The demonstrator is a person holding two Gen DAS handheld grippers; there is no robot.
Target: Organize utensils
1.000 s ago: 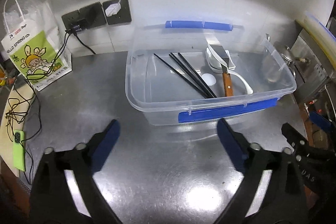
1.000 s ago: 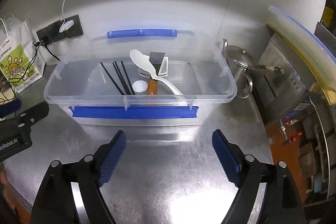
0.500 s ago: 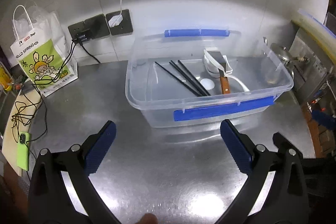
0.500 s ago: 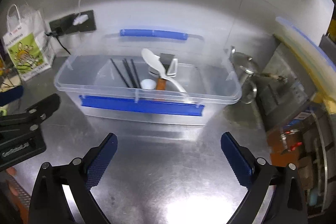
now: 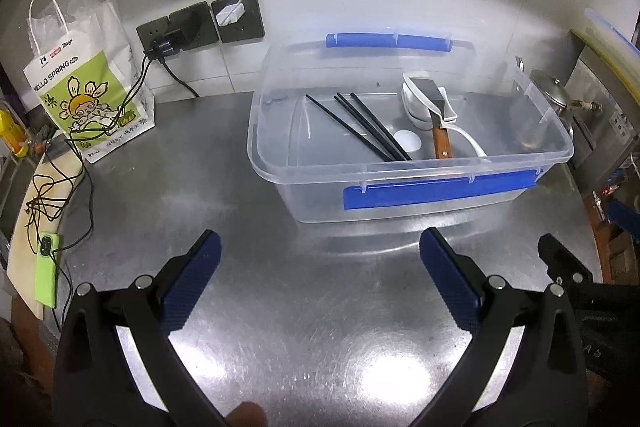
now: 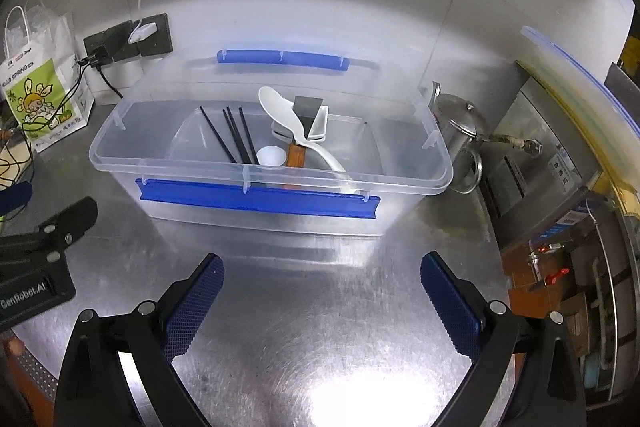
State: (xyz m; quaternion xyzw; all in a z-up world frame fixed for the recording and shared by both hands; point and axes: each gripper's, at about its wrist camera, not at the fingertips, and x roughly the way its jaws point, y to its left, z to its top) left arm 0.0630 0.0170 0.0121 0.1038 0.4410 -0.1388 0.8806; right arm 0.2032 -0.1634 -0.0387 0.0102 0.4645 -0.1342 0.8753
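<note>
Clear plastic bin [image 6: 400,183] on steel desk [image 6: 320,327], ahead of both released, empty tools: left tool [image 5: 318,277], right tool [image 6: 320,291]. Inside the bin: white rice paddle [image 6: 288,119], light and slippery, best held at its handle; wooden-handled scraper [image 5: 440,135], stiff; black chopsticks [image 5: 360,125], thin and prone to roll, best pinched mid-length.

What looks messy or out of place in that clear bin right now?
In the clear bin, the white spoon and wooden-handled scraper lie crossed over stacked white dishes, and the black chopsticks splay unevenly. Nothing spilled.
</note>
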